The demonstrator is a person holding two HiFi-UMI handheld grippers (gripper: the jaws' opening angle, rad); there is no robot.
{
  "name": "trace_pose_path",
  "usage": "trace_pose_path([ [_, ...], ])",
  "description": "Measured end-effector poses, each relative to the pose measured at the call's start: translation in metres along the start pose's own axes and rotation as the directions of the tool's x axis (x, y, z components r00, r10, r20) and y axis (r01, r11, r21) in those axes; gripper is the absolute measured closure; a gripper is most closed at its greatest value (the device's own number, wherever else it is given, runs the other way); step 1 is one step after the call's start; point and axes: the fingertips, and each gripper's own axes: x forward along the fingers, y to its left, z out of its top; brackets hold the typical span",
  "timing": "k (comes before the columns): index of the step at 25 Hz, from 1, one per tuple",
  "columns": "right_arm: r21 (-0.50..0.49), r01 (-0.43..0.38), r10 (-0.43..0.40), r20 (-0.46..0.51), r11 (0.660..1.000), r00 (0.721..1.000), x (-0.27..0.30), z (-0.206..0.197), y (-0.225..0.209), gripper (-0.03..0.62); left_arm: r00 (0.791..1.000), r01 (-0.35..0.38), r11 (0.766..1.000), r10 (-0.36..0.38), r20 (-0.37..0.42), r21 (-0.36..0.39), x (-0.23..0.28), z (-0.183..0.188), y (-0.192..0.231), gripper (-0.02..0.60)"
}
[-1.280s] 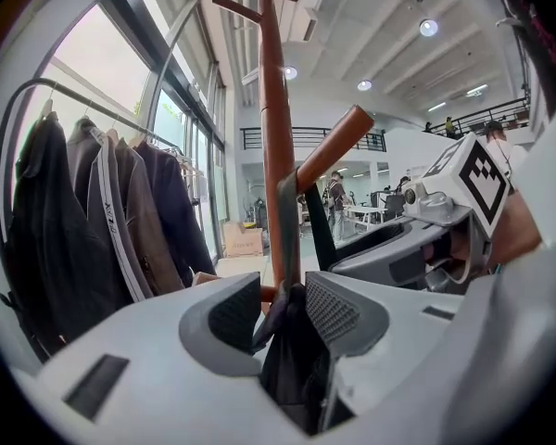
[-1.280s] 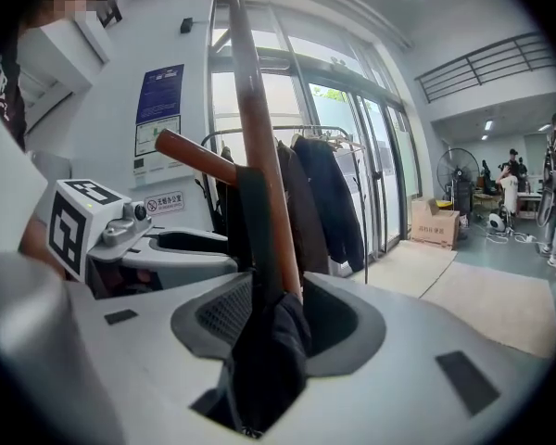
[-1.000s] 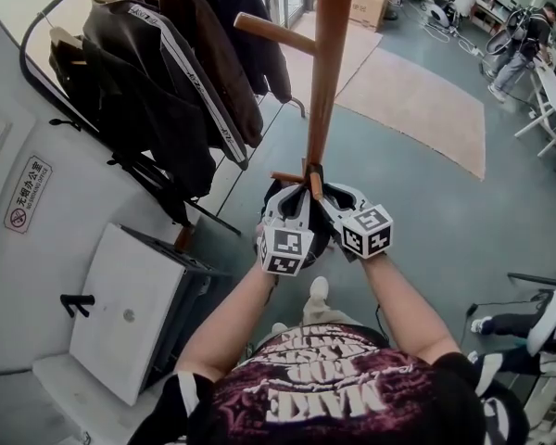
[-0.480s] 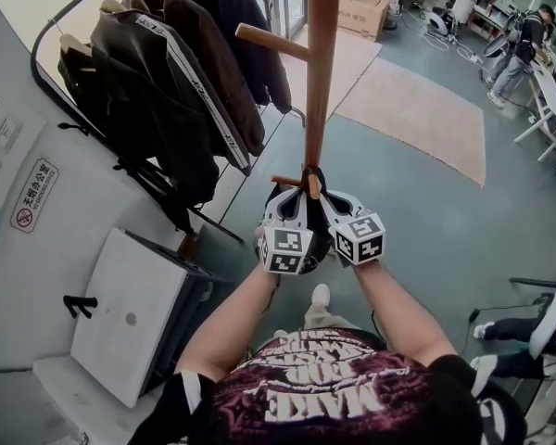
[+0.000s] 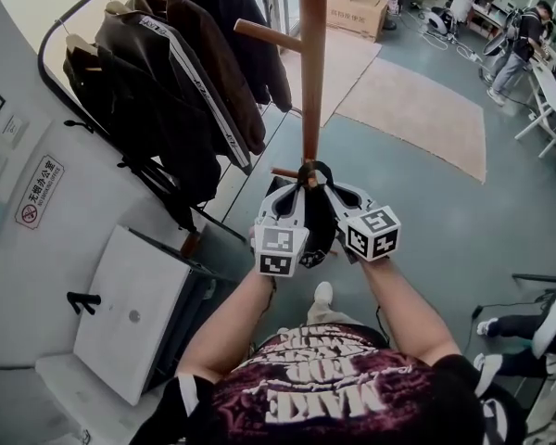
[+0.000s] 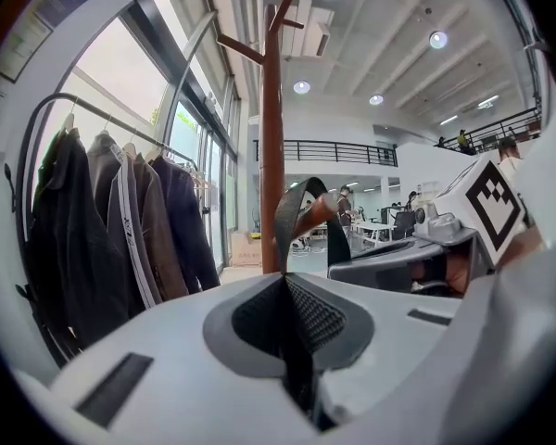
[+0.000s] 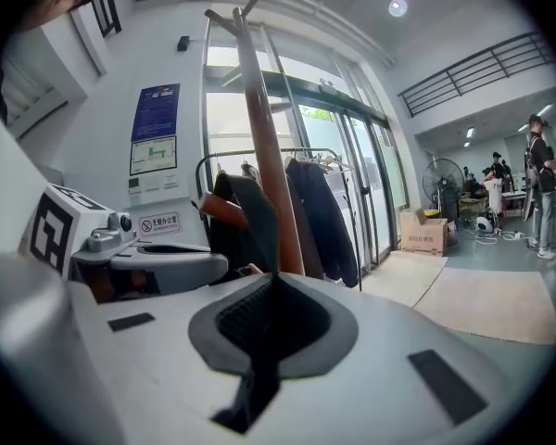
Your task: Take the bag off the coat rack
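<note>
Two grippers are meeting at the foot of the tall brown wooden coat rack pole. Your head view is showing the left gripper and the right gripper side by side. The black fabric bag is hanging between and beneath them, just beside the pole. That view is not showing how the jaws stand.

The left gripper view is filling that in. Its jaws are pinching together on the bag's black strap, which is running up and looping over the short brown wooden peg. The right gripper view is showing the same from the other side, with its jaws pressed together on the strap below the peg. The bag is hanging from the rack, not yet off.

The upward-slanting peg is sitting inside the strap loop, and the pole is rising directly ahead of both grippers. To your left, dark jackets are hanging on a curved metal rail above a white flat-topped cabinet. A brown cardboard box and a beige rug are lying beyond the pole.
</note>
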Motion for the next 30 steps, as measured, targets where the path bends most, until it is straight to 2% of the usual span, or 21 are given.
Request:
trace_pose_path([
  [9, -0.020, -0.027, 0.028, 0.065, 0.999, 0.997, -0.044, 0.045, 0.029, 0.585, 0.997, 0.057, 0.998, -0.056, 0.060, -0.015, -0.043, 0.054, -0.018, 0.572],
  [19, -0.056, -0.072, 0.079, 0.125, 0.996, 0.989, -0.083, 0.086, 0.071, 0.585, 0.988, 0.103, 0.995, -0.101, 0.118, -0.010, -0.094, 0.098, -0.029, 0.572],
  [30, -0.128, -0.096, 0.123, 0.217, 0.987, 0.968, -0.130, 0.128, 0.121, 0.585, 0.968, 0.100, 0.995, -0.102, 0.229, 0.020, -0.155, 0.146, -0.044, 0.572],
])
